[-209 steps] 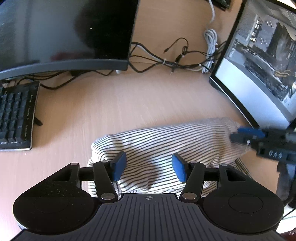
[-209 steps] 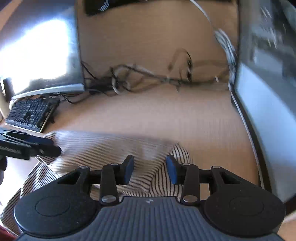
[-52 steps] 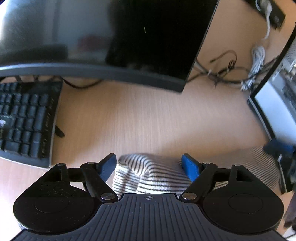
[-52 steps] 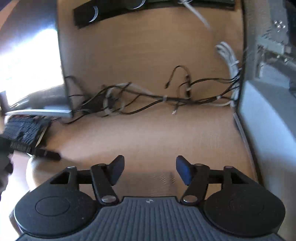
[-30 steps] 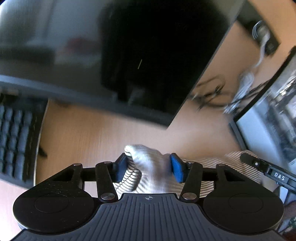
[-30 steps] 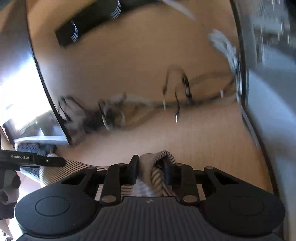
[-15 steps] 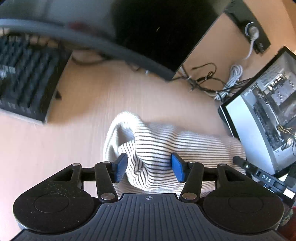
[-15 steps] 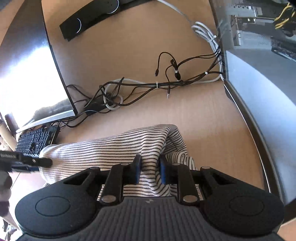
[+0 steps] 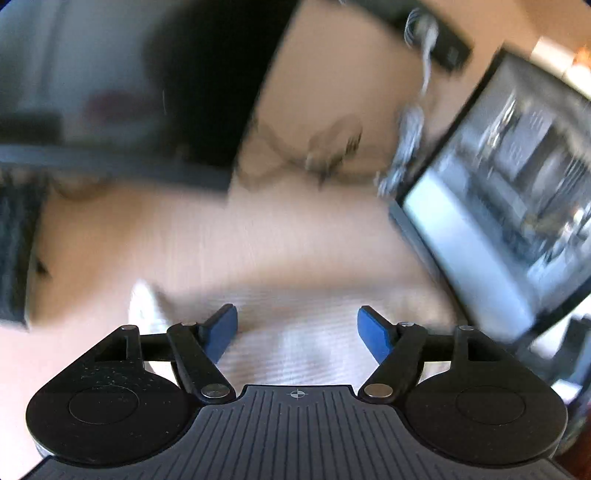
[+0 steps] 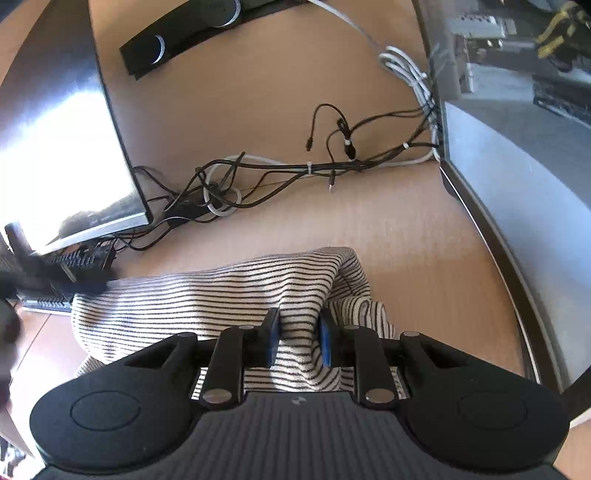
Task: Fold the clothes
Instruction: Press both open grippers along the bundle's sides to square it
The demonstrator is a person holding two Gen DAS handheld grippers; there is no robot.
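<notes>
A white garment with thin dark stripes [image 10: 221, 295] lies folded on the wooden desk. My right gripper [image 10: 297, 338] is shut on a raised fold near the garment's right end. In the blurred left wrist view the same garment [image 9: 295, 328] lies flat under my left gripper [image 9: 297, 328]. Its blue pads [image 9: 221, 326] are spread wide with nothing pinched between them. The left gripper shows as a dark blur [image 10: 88, 286] at the garment's left end in the right wrist view.
A dark monitor [image 10: 62, 122] and a keyboard [image 10: 77, 258] stand at the left. A tangle of cables [image 10: 277, 173] lies behind the garment, and a soundbar [image 10: 184, 33] further back. A computer case [image 10: 517, 155] borders the right side. Bare wood desk [image 10: 424, 229] lies between.
My left gripper has opened and let go of the garment, and its view now swings with heavy blur. The right gripper stays shut on its fold, barely moved.
</notes>
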